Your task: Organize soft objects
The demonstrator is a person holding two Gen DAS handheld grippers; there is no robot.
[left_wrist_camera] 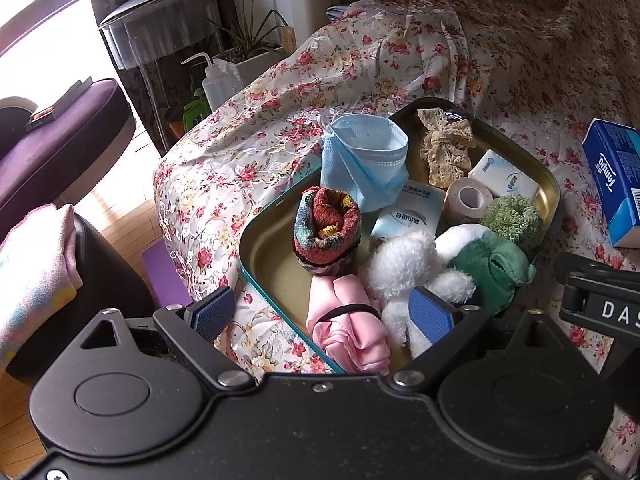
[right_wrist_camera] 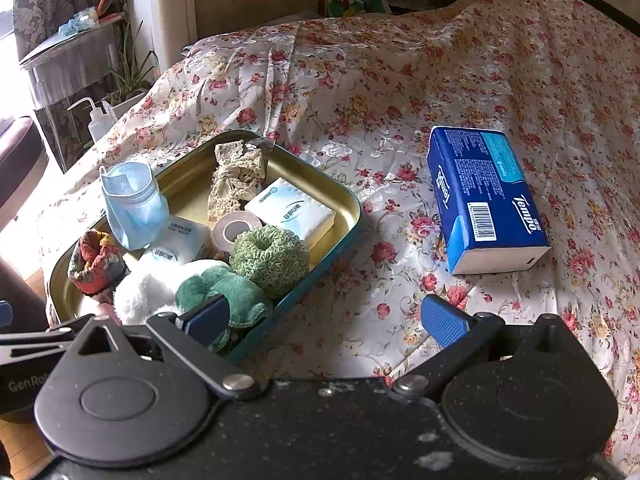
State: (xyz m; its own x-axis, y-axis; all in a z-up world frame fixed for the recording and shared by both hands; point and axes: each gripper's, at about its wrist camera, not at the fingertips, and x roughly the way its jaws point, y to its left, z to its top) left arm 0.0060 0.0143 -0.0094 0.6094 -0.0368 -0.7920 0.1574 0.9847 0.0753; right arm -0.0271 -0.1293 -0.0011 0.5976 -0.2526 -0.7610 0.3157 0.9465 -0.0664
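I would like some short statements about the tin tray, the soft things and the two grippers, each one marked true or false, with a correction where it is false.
1. The blue tissue pack lies inside the tin tray. False: it lies on the floral cloth, apart from the tray.
2. The blue face mask leans over the tray's rim. True.
3. The left gripper is shut on the pink cloth bundle. False: its jaws stand wide open and grip nothing.
4. The green scrunchie is in the tray, beside the tape roll. True.
5. The right gripper is open and holds nothing. True.
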